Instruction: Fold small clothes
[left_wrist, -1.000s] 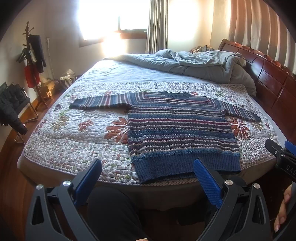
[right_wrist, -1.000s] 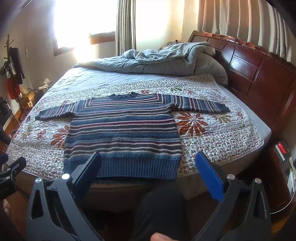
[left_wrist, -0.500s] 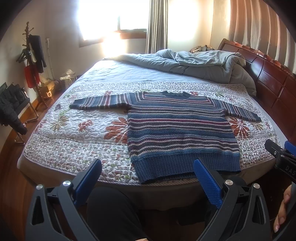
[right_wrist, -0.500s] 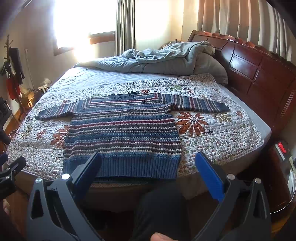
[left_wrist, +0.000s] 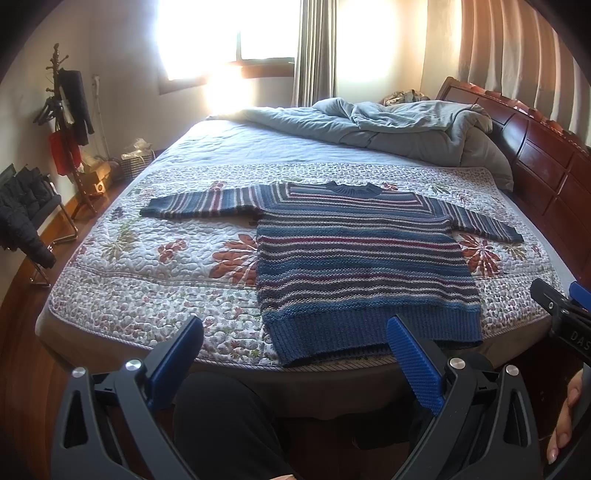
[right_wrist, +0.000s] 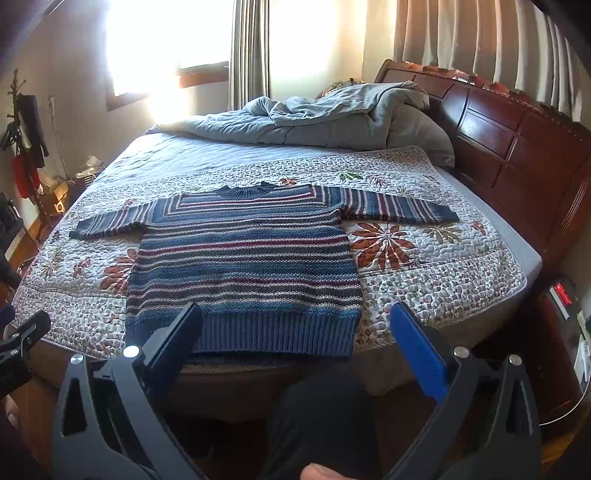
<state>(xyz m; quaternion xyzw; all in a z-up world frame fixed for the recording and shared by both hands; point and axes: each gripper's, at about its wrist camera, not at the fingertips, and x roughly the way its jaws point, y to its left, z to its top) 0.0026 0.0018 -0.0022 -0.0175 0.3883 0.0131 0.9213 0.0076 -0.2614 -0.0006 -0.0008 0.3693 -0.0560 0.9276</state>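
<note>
Left wrist view shows a blue knitted sweater with red, white and grey stripes (left_wrist: 362, 266) spread flat on a white quilted bedspread with red flower print (left_wrist: 147, 280), both sleeves stretched out sideways and the ribbed hem lying at the bedspread's near edge. The left gripper (left_wrist: 295, 358) hangs short of that edge, its two blue-padded fingers (left_wrist: 413, 365) wide apart with nothing between them, above the person's dark-clothed knee. A rumpled grey-blue duvet (left_wrist: 388, 129) is heaped beyond the sweater, next to a dark red wooden headboard (left_wrist: 546, 162). A wooden coat stand hung with dark and red clothes (left_wrist: 66, 110) stands well to the left of the sweater, off the bed.

From the right wrist view, the right gripper (right_wrist: 295, 343) is likewise spread open and empty, its left finger overlapping the sweater's (right_wrist: 243, 266) hem in the picture; whether it touches the knit cannot be told. The neckline points toward the duvet (right_wrist: 325, 114).
</note>
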